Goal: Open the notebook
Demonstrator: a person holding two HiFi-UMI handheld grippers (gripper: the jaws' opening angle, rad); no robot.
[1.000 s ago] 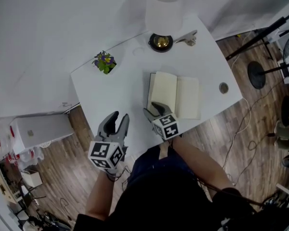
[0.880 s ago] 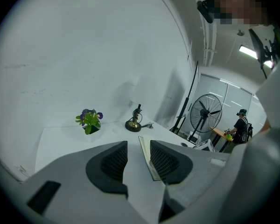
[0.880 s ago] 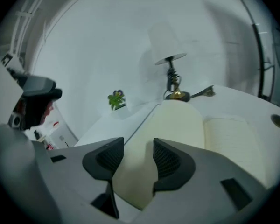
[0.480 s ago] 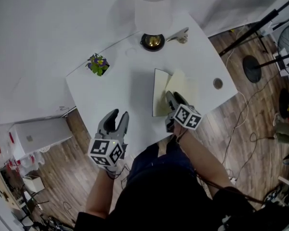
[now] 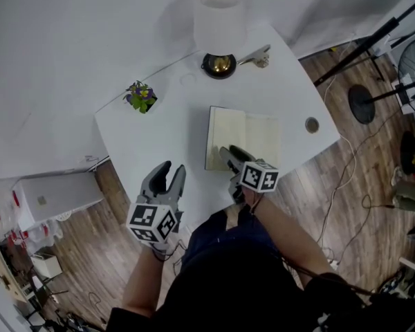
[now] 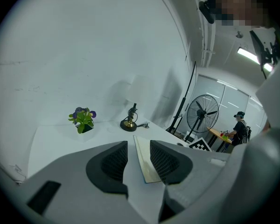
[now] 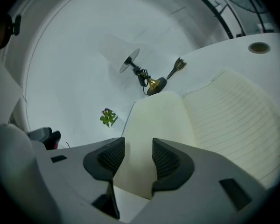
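1. the notebook [image 5: 243, 138] lies open and flat on the white table [image 5: 159, 133], with two pale pages showing.
2. in the right gripper view the right page of the notebook [image 7: 228, 120] has thin lines on it, and the left page is plain.
3. the right gripper [image 5: 229, 166] is at the near edge of the notebook, over the left page.
4. in its own view the right gripper [image 7: 138, 155] has its jaws apart and they are closing. the left page shows in the gap, but the pads do not squeeze it.
5. the left gripper [image 5: 173, 168] hangs near the front left edge of the table, well apart from the notebook.
6. in its own view the left gripper [image 6: 139, 155] has its jaws let go and holds nothing. the notebook [image 6: 144, 160] shows far behind the gap.
7. a lamp [image 5: 221, 19] with a white shade stands at the back of the table.
8. a little plant [image 5: 140, 94] with purple flowers sits at the back left corner.
9. the floor [image 5: 90, 227] is brown wood.
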